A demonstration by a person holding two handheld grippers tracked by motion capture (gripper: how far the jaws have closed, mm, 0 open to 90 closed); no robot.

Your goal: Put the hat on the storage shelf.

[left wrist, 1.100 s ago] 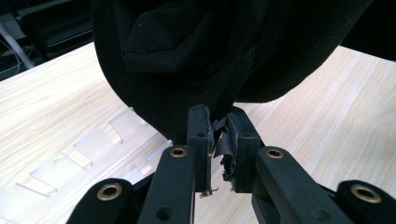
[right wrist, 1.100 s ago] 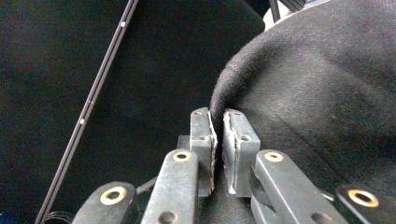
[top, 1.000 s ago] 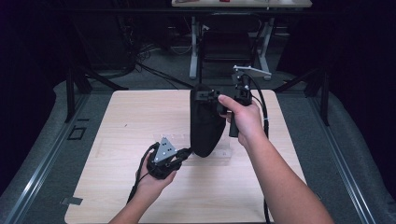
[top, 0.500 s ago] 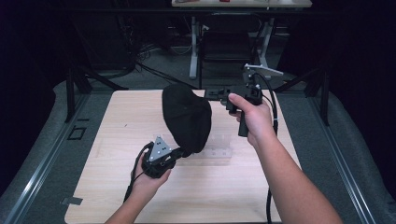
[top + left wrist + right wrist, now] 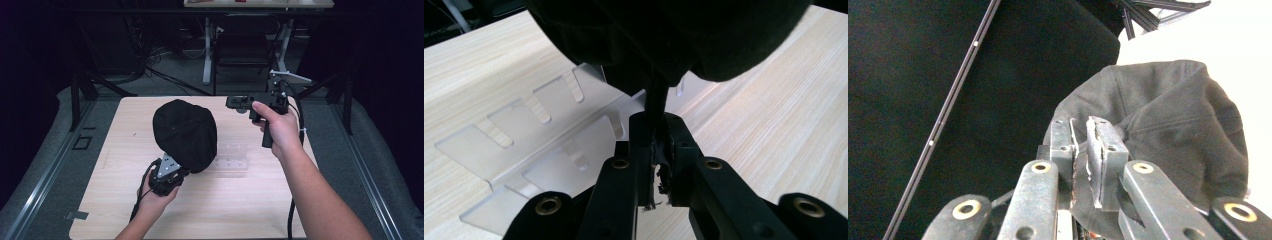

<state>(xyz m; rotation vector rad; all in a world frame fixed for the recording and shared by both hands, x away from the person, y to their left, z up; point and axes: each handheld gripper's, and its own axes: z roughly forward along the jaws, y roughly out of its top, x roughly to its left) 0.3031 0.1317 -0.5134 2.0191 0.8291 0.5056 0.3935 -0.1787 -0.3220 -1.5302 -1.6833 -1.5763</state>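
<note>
Black cap (image 5: 185,132), clear plastic rack (image 5: 231,156), pale wood-grain table (image 5: 260,200)

The black cap (image 5: 185,134) hangs in the air above the middle of the table, crown swelling up and away from the left gripper (image 5: 175,172), which pinches a thin fold of its lower edge between tightly closed jaws just below it. It is a soft, dark fabric cap with stitched seams running across rounded panels, bulging and slightly tilted toward the right gripper (image 5: 235,102), which is well apart from it at the far right. In the left gripper view the cloth (image 5: 664,35) looms directly over the jaws.
</note>
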